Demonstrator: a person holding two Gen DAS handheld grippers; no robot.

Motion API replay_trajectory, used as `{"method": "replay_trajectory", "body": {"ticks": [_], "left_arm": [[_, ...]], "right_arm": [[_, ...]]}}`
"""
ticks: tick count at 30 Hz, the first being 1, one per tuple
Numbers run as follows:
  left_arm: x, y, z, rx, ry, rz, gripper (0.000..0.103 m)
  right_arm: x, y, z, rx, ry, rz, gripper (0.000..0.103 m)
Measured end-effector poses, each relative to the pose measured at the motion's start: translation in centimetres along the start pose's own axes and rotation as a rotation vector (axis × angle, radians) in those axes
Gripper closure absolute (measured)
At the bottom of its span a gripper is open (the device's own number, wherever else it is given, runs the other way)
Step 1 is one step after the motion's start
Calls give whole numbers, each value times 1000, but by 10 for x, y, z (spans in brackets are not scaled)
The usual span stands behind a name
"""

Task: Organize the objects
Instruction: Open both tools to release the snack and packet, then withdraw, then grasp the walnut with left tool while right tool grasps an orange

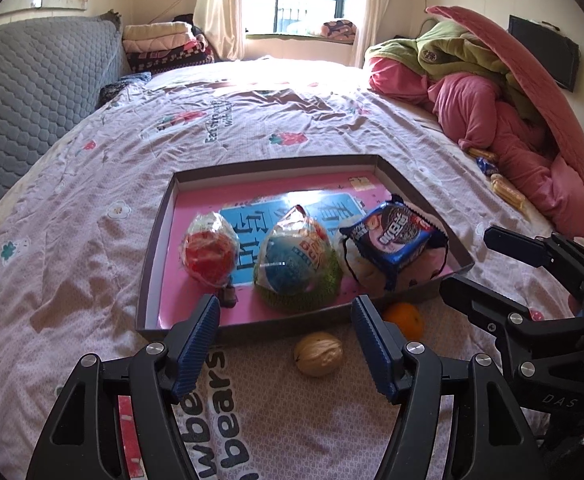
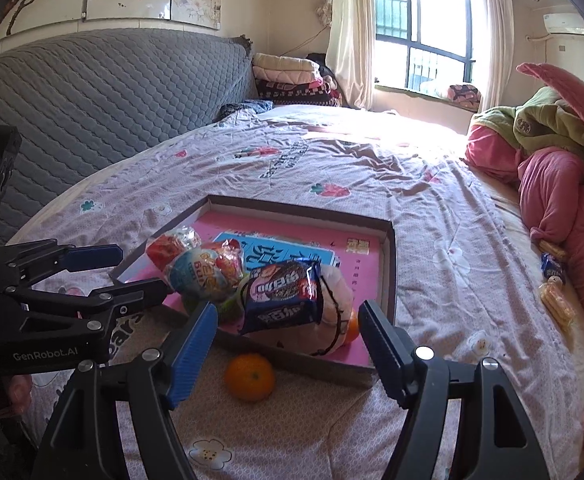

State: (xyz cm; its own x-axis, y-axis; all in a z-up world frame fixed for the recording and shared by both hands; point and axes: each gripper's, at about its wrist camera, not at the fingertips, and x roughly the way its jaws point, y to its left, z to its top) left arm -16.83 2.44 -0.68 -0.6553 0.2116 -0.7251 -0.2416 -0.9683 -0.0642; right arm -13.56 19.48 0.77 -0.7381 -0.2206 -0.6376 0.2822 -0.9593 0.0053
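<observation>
Two loose pieces of food on the bed point(image 1: 92, 240), both outside the near wall of the shallow box tray point(image 1: 160, 216): a walnut point(image 1: 318, 353) and an orange point(image 2: 249, 377). Already inside the tray: a red wrapped ball point(image 1: 208, 254), a blue-and-green wrapped ball point(image 1: 295, 268) and a cookie packet point(image 1: 395, 242) leaning on a soft white toy point(image 2: 333, 320). Left tongs point(image 1: 286, 344) spread wide and empty, nothing between the blue pads, with the walnut lying almost dead centre in the gap, just short of the tray wall. Right tongs point(image 2: 288, 354) likewise spread and empty, the orange sitting a little left of centre in the gap, close beneath the tray's near edge. Neither item with a real long axis: the orange round, the walnut only slightly oval, so no wrist turn likely needed. Probably one piece per hand: walnut nearer the left, orange nearer the right. Main hazard, as judged: the tray wall standing just behind each piece, ready to catch a fingertip on the way down, and the soft bedding letting a round thing roll.
</observation>
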Motion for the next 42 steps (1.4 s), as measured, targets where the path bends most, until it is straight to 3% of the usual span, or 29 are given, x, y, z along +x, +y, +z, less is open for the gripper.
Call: {"method": "replay_trajectory", "body": {"ticks": [18,34,42], "left_arm": [[38,0,-28,-33,134,4,33],[52,-1,-32,-47,146,-31,33],[57,2,-32,-60,146,-36,35]], "right_arm": [[36,14,-39,-25,180,-7,31],[51,26,-47,-80,175,-33,31],[57,29,-48,-90,163,-34,37]]}}
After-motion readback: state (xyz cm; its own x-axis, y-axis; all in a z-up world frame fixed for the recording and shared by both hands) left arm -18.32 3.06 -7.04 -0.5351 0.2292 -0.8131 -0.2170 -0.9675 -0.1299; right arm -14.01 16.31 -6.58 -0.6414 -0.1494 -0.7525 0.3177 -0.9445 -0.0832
